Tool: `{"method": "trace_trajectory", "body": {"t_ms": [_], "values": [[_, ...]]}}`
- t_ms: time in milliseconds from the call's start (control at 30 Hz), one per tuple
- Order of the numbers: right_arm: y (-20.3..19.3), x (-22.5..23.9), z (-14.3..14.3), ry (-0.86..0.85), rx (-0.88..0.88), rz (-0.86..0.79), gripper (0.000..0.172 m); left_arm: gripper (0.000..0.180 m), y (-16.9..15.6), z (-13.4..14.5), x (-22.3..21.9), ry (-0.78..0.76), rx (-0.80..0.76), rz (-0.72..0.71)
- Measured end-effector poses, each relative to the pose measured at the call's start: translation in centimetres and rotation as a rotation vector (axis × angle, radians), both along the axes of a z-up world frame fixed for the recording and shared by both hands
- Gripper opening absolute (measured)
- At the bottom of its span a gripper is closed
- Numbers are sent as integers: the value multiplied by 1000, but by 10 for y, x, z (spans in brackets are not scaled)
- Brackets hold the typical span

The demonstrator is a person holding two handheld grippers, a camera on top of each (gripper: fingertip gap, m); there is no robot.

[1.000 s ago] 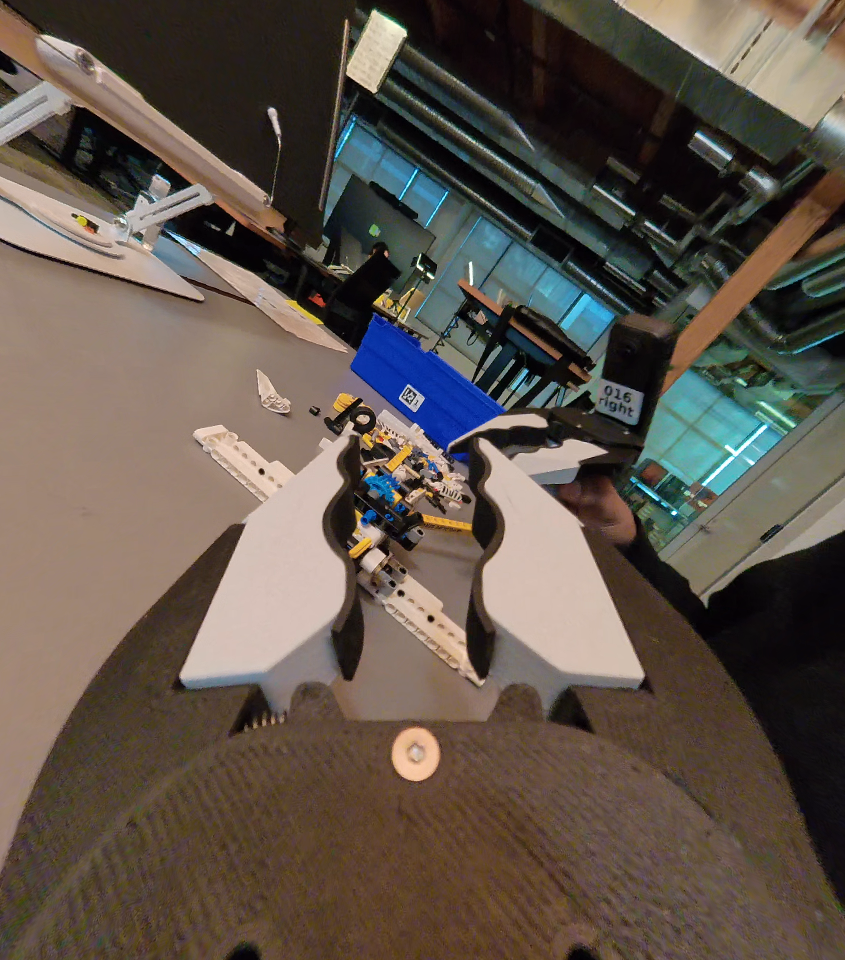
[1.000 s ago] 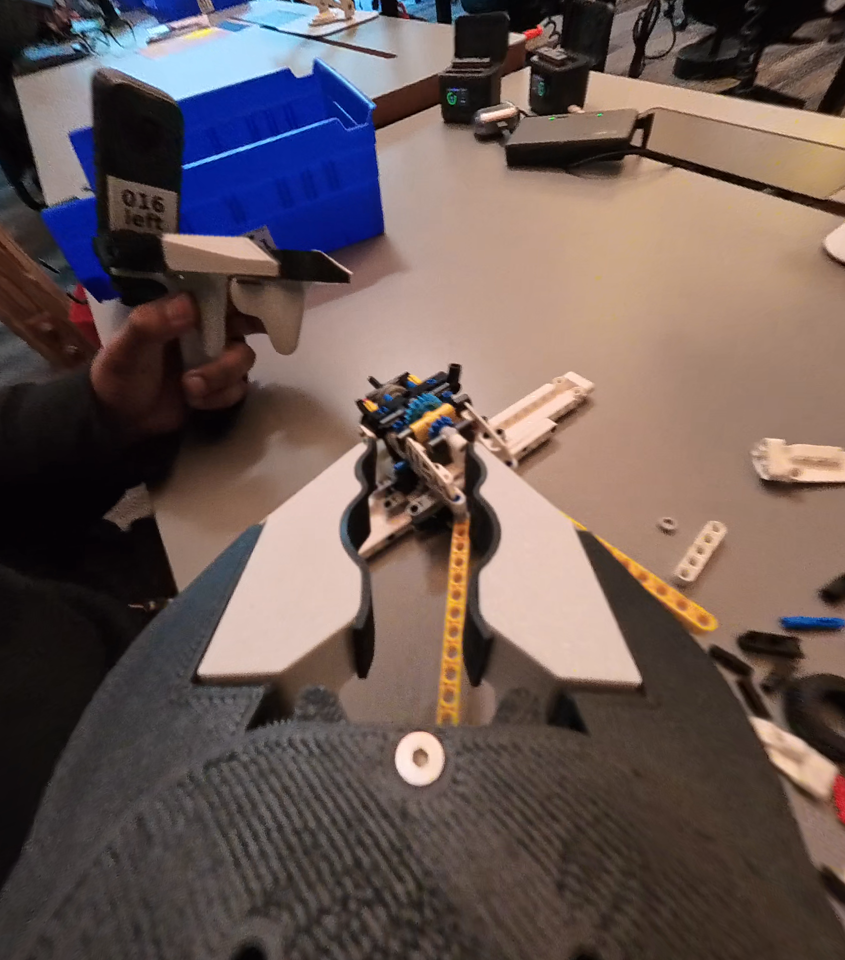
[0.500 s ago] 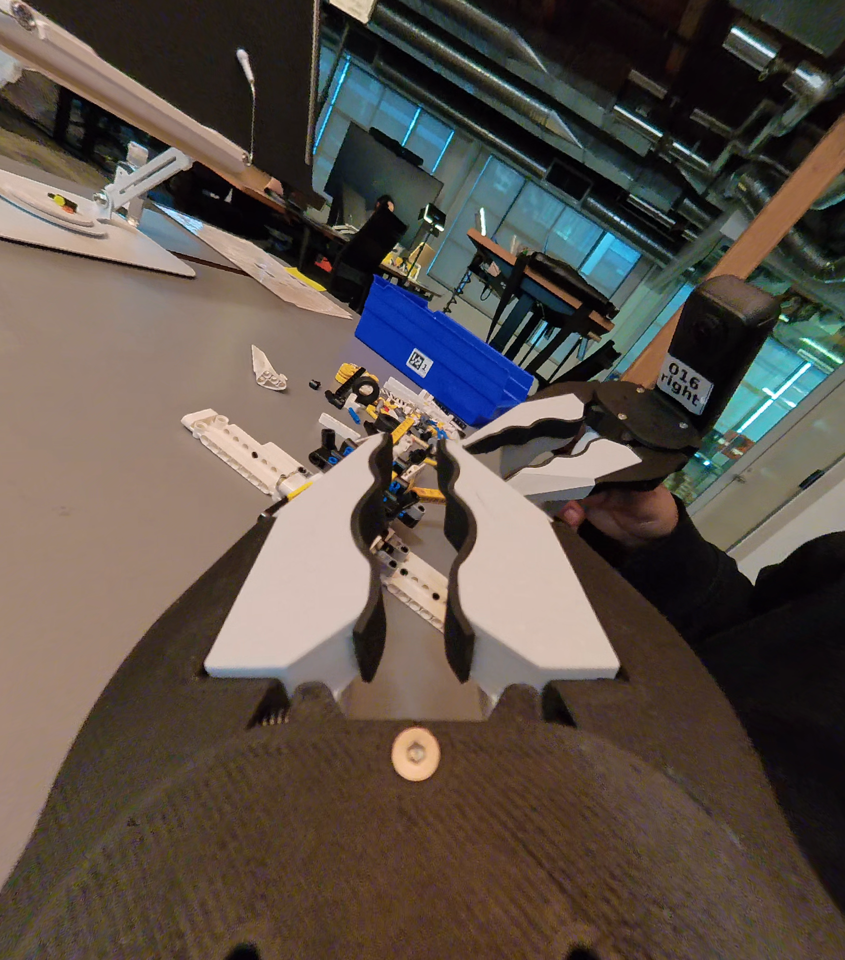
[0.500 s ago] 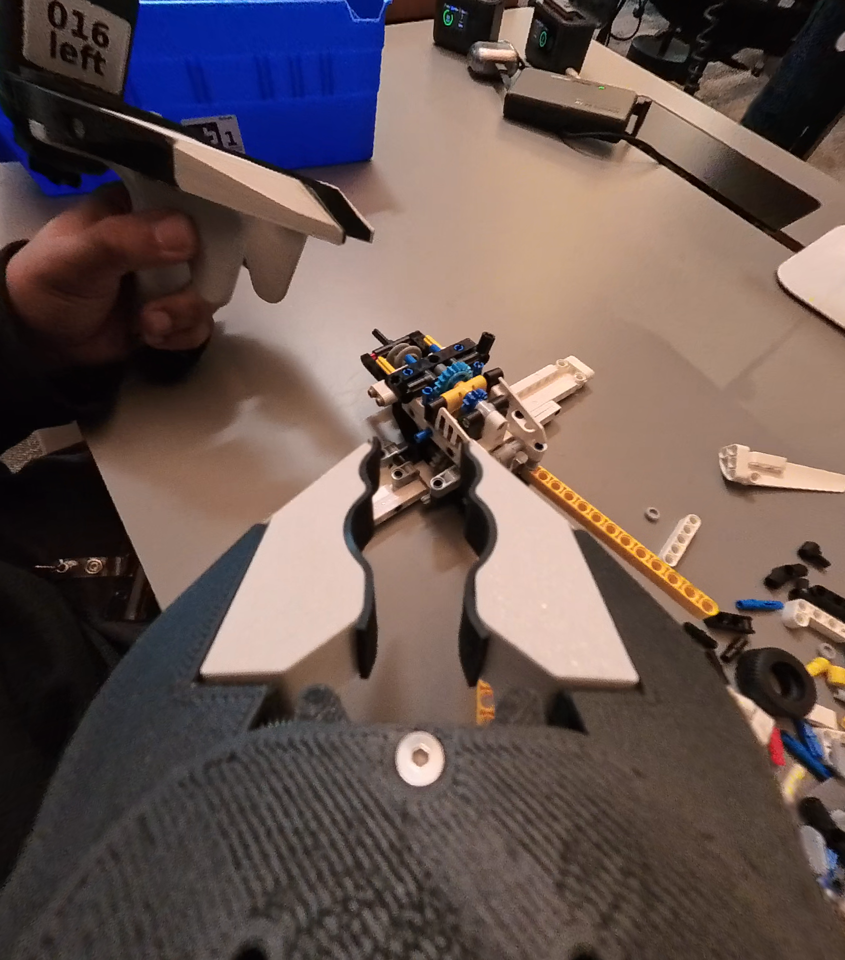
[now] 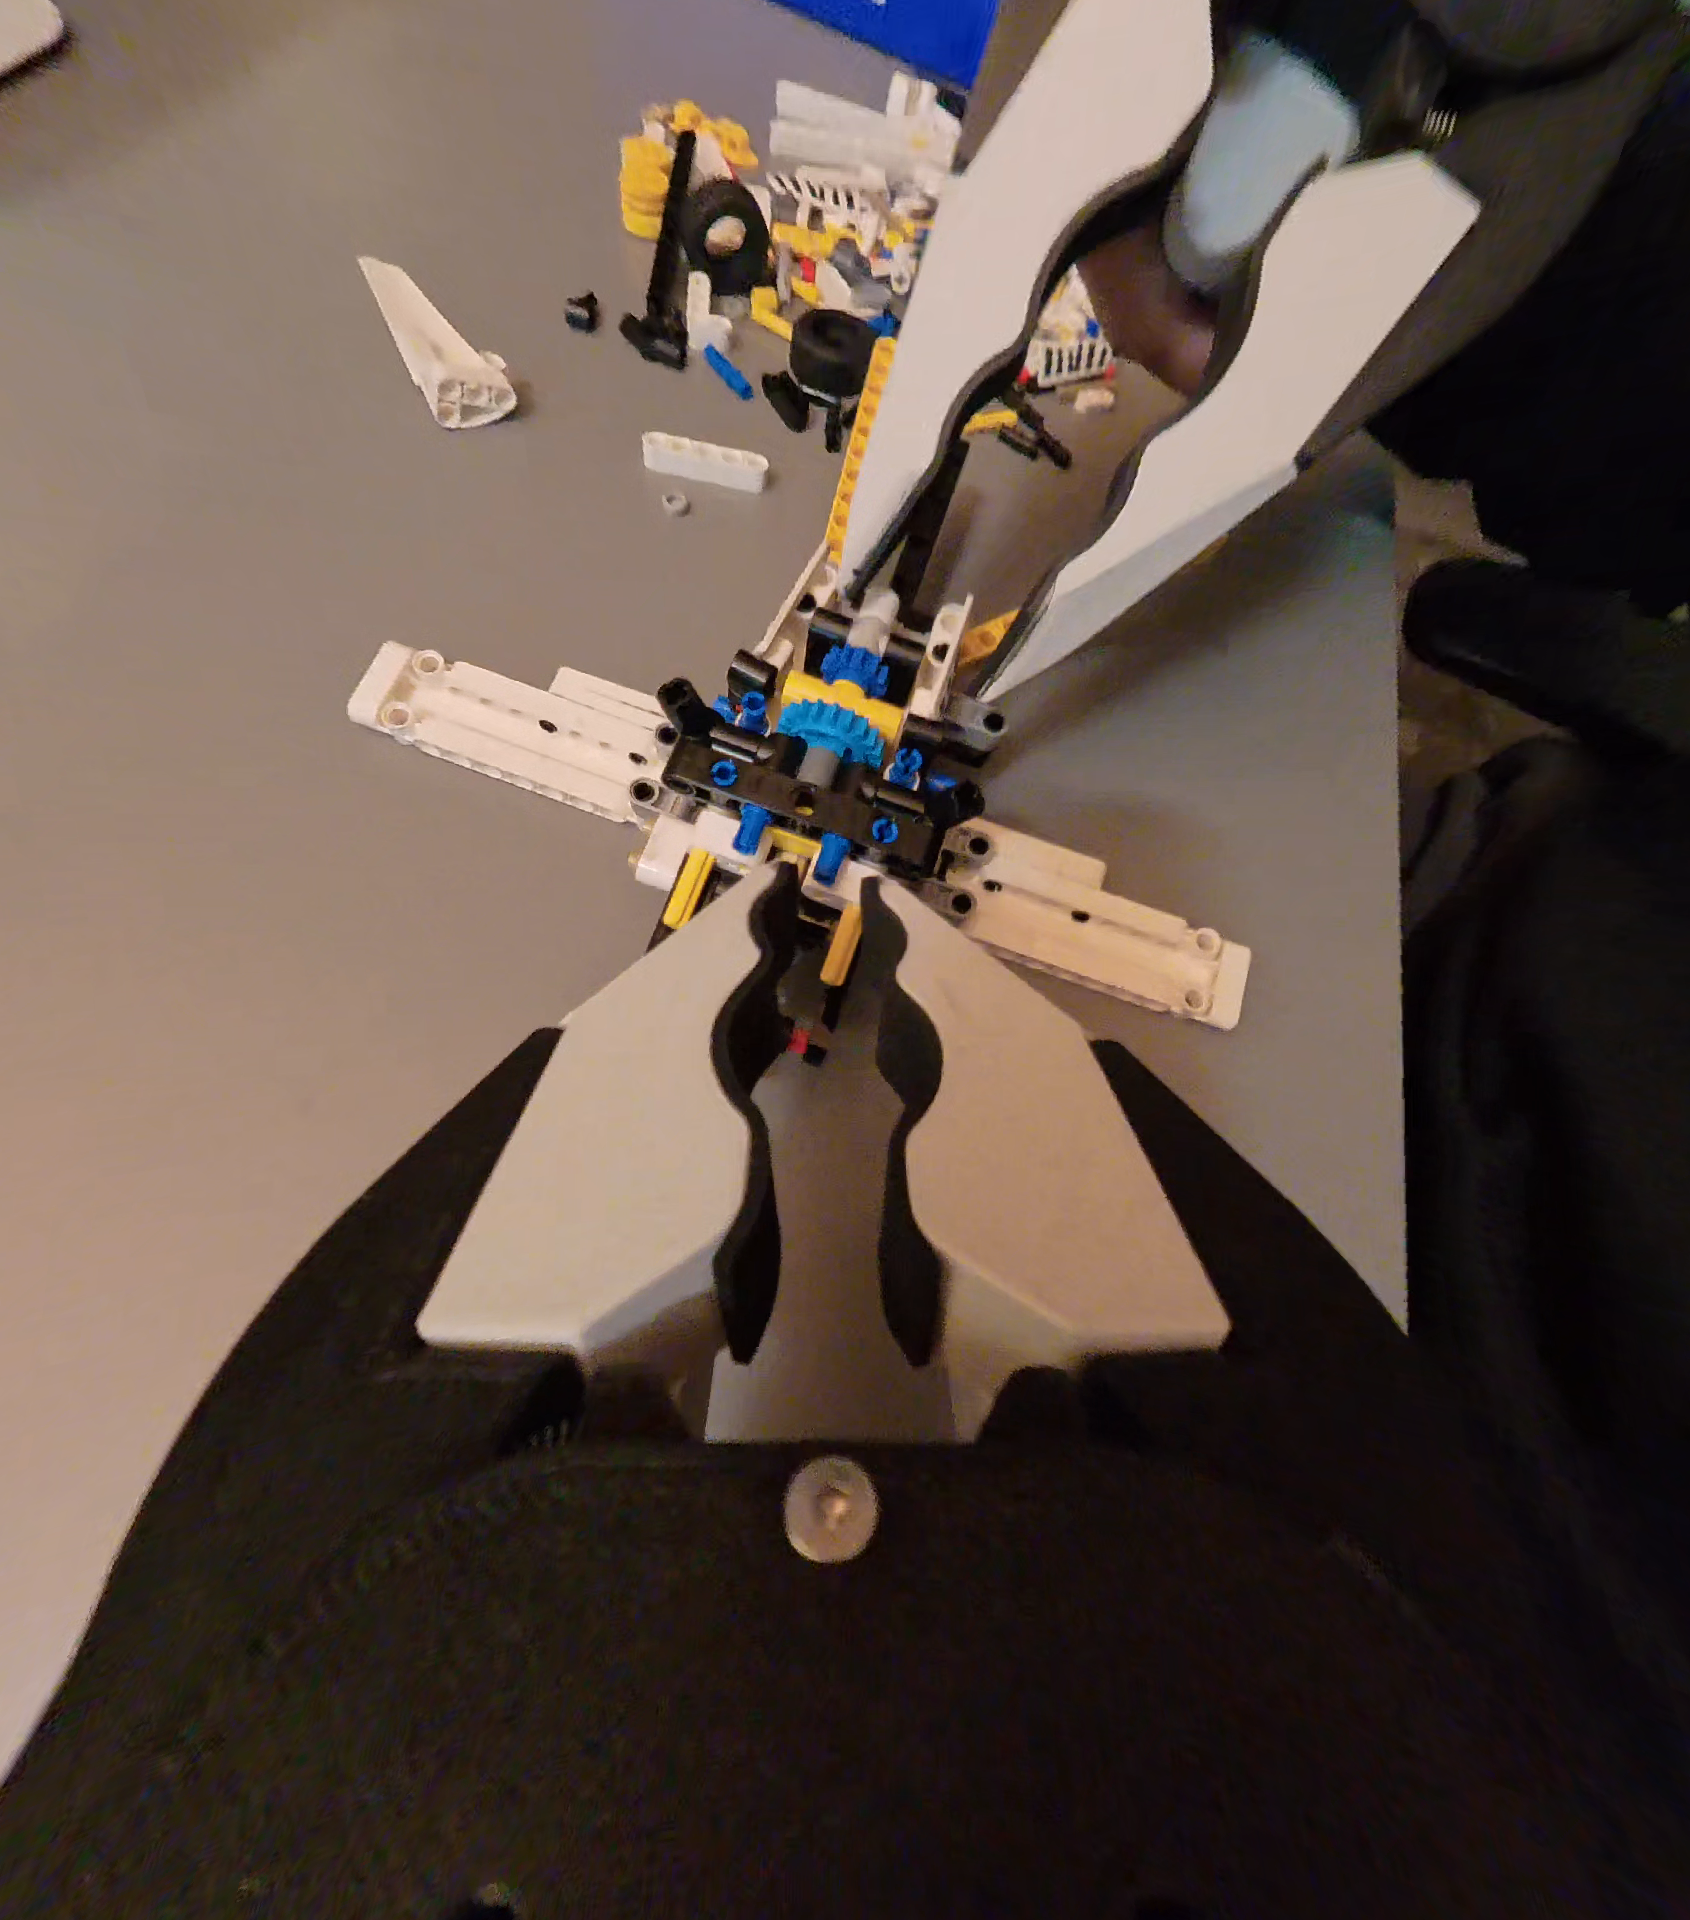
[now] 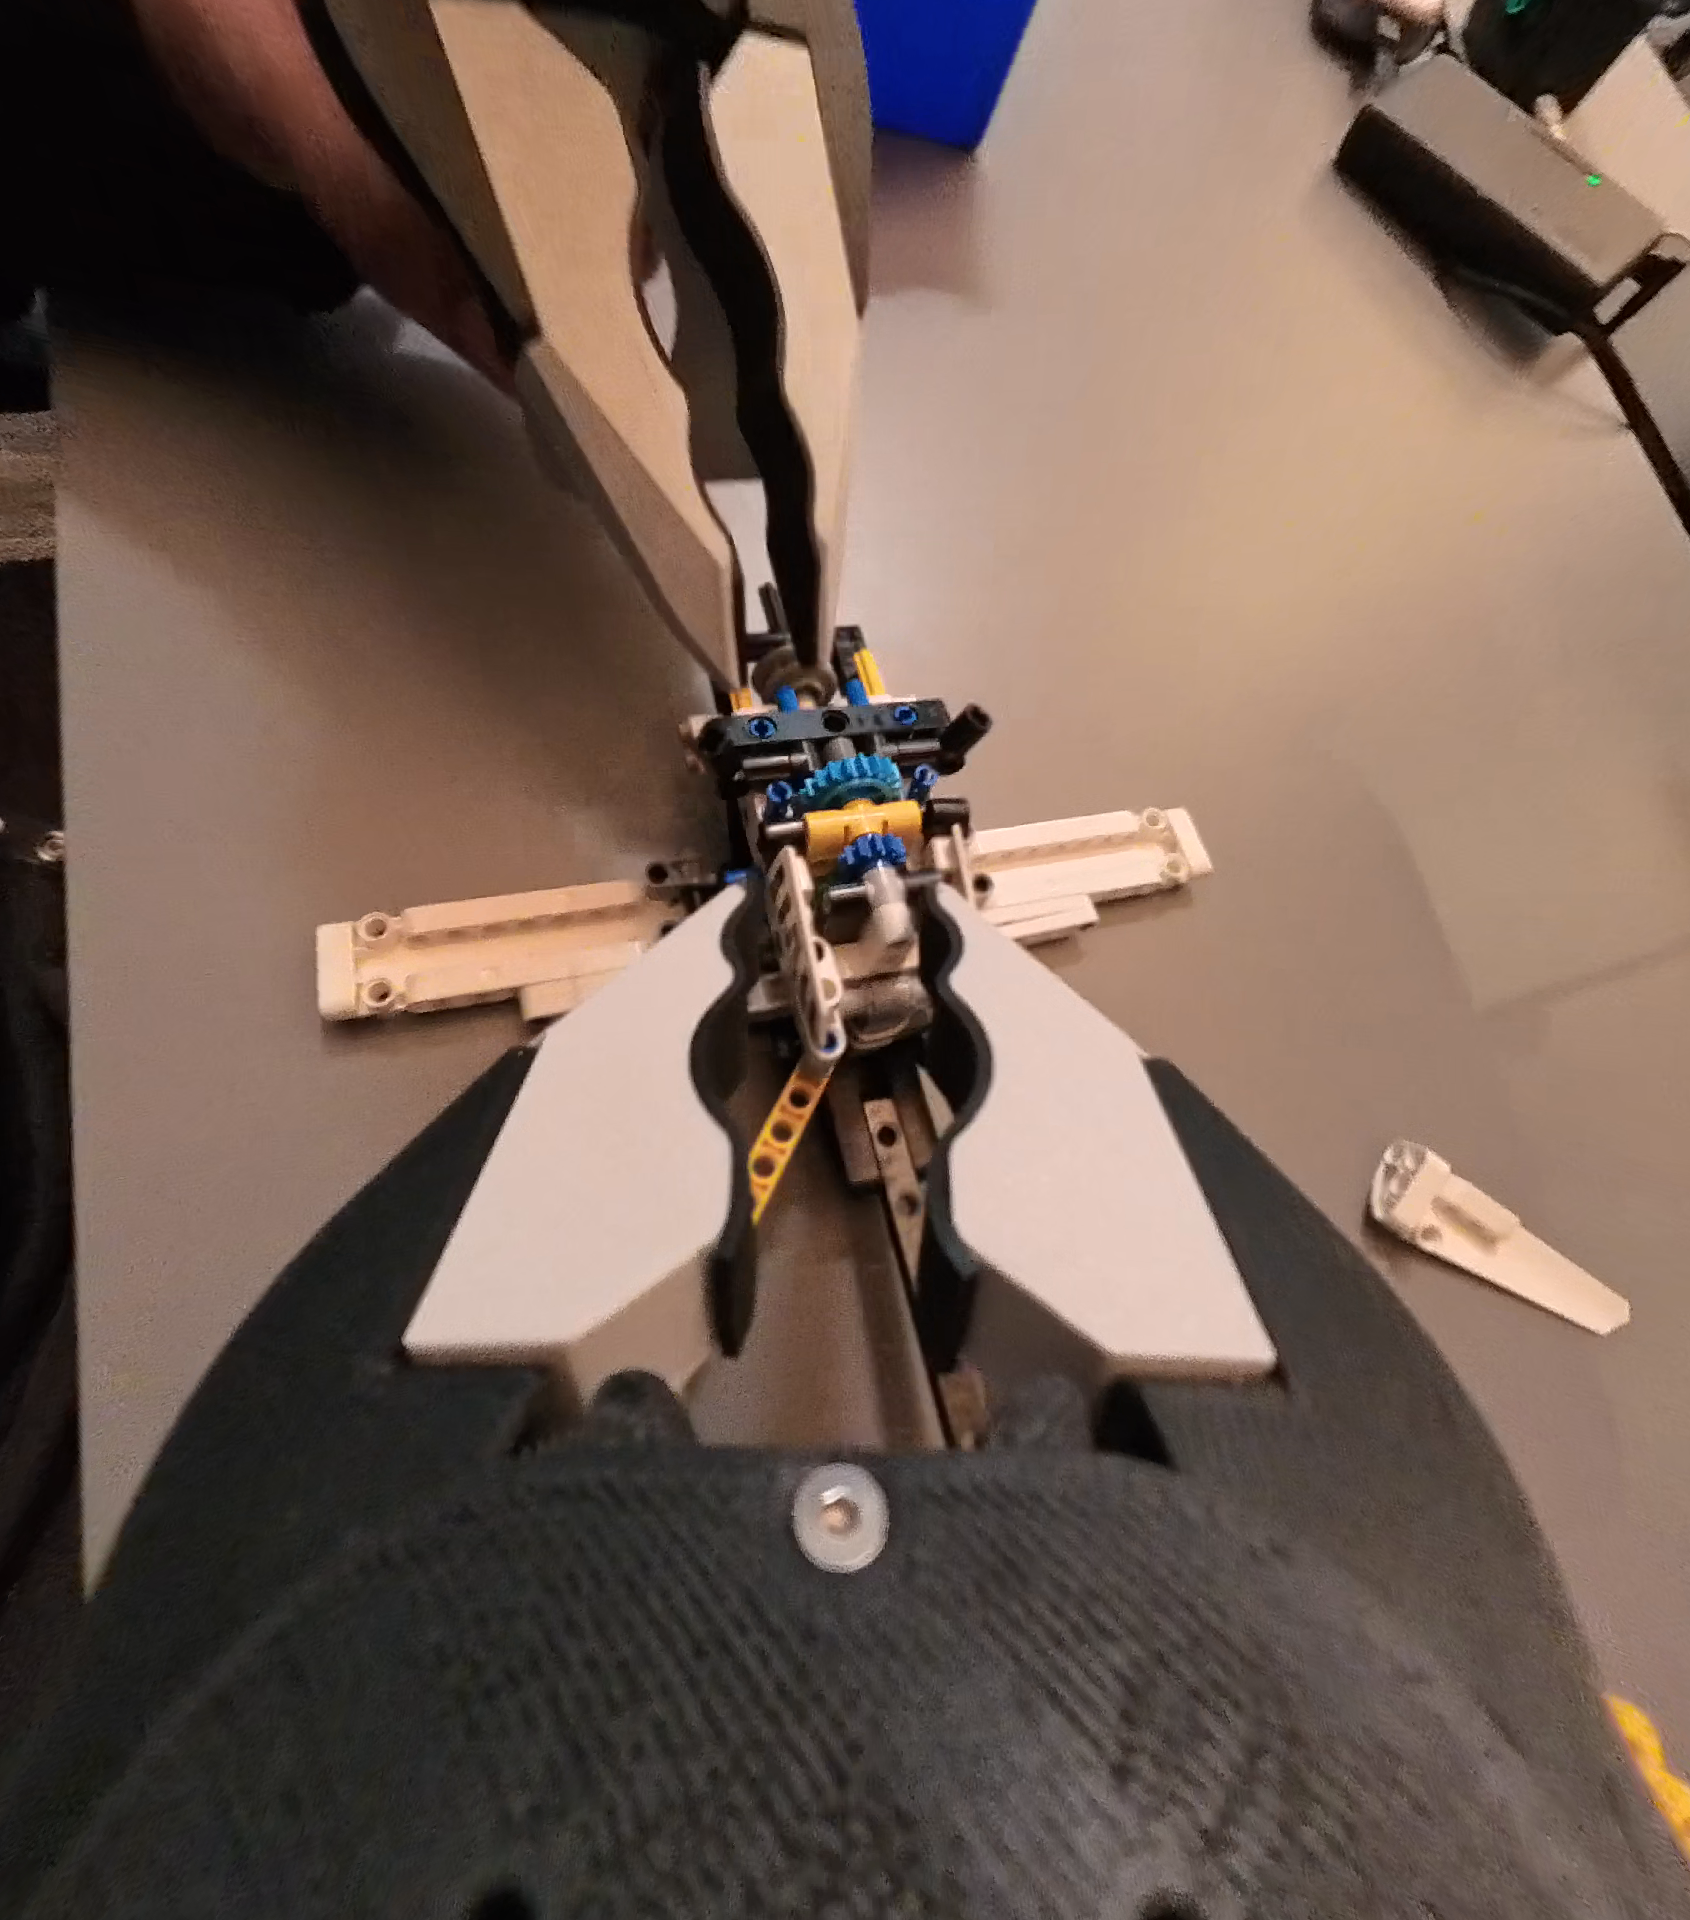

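A small brick model (image 5: 810, 758) with blue gears, a black beam and two white wing panels sits on the grey table (image 5: 197, 831). My left gripper (image 5: 820, 894) is shut on the model's narrow near end, with its pads against a white and yellow part. My right gripper (image 5: 924, 623) comes in from the far side and grips the opposite end. In the right wrist view the right gripper (image 6: 841, 914) has its pads against the sides of the model (image 6: 841, 800), around a white beam and a grey part. The left gripper (image 6: 773, 655) reaches down to the far end.
A pile of loose bricks and tyres (image 5: 789, 208) lies beyond the model, with a white wedge panel (image 5: 436, 353), a short white beam (image 5: 706, 460) and a long yellow beam (image 5: 856, 447). A blue bin (image 6: 934, 73) and a black device (image 6: 1506, 218) stand further off. The table edge (image 5: 1402, 935) runs close by. My hands' fingertips stand some 5 cm from each other.
My left gripper has swung over the model, pointing down, and its jaws have closed onto the model's end. My right gripper has stayed on the other end and tipped downward.
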State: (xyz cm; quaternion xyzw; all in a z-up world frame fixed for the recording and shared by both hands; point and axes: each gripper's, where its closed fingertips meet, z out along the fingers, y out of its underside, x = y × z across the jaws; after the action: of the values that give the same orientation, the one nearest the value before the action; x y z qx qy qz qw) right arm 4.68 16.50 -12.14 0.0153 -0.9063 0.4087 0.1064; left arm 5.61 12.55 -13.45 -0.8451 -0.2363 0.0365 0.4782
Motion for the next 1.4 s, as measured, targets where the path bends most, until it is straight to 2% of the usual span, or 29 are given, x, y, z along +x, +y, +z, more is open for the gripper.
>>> {"method": "trace_trajectory", "body": {"t_ms": [100, 267, 533, 733, 833, 1033, 1400], "values": [[-5, 0, 3, -34, -12, 49, 23, 6, 3, 0, 0, -26, 42, -25], [-6, -7, 1, -97, -8, 79, 18, 9, 4, 0, -3, -48, 101, -42], [-1, -9, 1, -246, -21, 124, 18, 3, 10, 0, 0, -74, 138, -103], [-9, -5, 1, -205, 31, 177, 28, 3, 14, 0, 1, -80, 156, -111], [-12, -2, -2, -194, 64, 203, 26, 2, 15, 0, 2, -62, 148, -117], [-17, 3, 2, -197, 36, 249, 31, 2, 17, 0, 4, -47, 142, -122], [-21, 2, -3, -134, 76, 268, 14, 2, 18, -1, 5, -31, 139, -115]]}}
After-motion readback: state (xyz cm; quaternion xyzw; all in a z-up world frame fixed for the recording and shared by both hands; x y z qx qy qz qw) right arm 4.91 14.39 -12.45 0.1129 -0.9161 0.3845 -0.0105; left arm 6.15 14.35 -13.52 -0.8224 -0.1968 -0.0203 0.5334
